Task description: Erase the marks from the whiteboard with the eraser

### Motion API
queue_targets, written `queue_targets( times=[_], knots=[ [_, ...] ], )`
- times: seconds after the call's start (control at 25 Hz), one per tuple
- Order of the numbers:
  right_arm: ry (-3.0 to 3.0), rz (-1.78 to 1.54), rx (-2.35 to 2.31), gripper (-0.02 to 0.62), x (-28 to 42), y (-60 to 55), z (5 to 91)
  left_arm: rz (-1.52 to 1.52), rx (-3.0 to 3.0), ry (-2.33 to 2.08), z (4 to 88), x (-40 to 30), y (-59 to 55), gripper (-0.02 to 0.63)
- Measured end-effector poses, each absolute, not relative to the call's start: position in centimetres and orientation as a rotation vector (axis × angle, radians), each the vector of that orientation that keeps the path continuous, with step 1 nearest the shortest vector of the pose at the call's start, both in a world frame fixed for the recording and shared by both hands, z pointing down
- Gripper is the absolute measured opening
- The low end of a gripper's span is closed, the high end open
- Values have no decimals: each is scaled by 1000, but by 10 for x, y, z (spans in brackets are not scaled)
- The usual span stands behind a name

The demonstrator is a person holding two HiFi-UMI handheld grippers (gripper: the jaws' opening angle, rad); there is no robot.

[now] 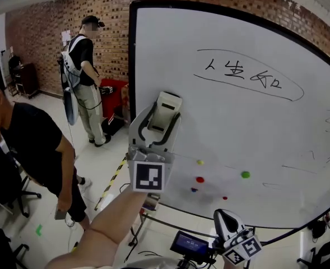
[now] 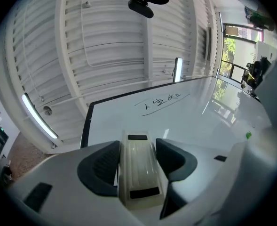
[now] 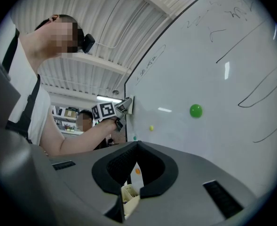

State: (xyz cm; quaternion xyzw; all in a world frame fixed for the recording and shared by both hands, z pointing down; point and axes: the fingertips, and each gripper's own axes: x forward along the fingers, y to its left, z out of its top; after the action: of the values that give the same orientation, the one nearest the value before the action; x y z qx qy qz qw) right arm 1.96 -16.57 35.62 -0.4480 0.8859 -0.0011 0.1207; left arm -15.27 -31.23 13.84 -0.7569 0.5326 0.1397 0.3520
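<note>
My right hand-held gripper sits low, its dark ribbed pads closed together on nothing. My left hand-held gripper is clamped on the cream ribbed plastic eraser, up against the left part of the glossy black-framed whiteboard. To its right I count a yellow round magnet, a red round magnet and a green round magnet. Higher up are the circled black marker marks. Two people stand off to the left, before a brick wall.
</note>
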Motion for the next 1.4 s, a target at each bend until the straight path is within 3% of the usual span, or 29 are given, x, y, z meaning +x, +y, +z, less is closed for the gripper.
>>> queue_targets(
  times=[0.36, 0.52, 1.0, 1.2, 1.4],
  knots=[
    [2545, -15, -1393, 11, 29, -156, 360, 368, -2044, 1023, 153, -51, -276, 272],
    [2535, -22, -1413, 11, 32, -155, 360, 208, -2091, 951, 182, -41, -278, 270],
    [2546, -23, -1405, 11, 27, -154, 361, 470, -1866, 1369, 117, -164, -312, 270],
    [2552, -38, -1404, 11, 23, -155, 364, 344, -1961, 1252, 160, -119, -303, 270],
    [2550, -65, -1431, 11, 20, -156, 371, 225, -2239, 754, 222, -53, -269, 268]
  ],
)
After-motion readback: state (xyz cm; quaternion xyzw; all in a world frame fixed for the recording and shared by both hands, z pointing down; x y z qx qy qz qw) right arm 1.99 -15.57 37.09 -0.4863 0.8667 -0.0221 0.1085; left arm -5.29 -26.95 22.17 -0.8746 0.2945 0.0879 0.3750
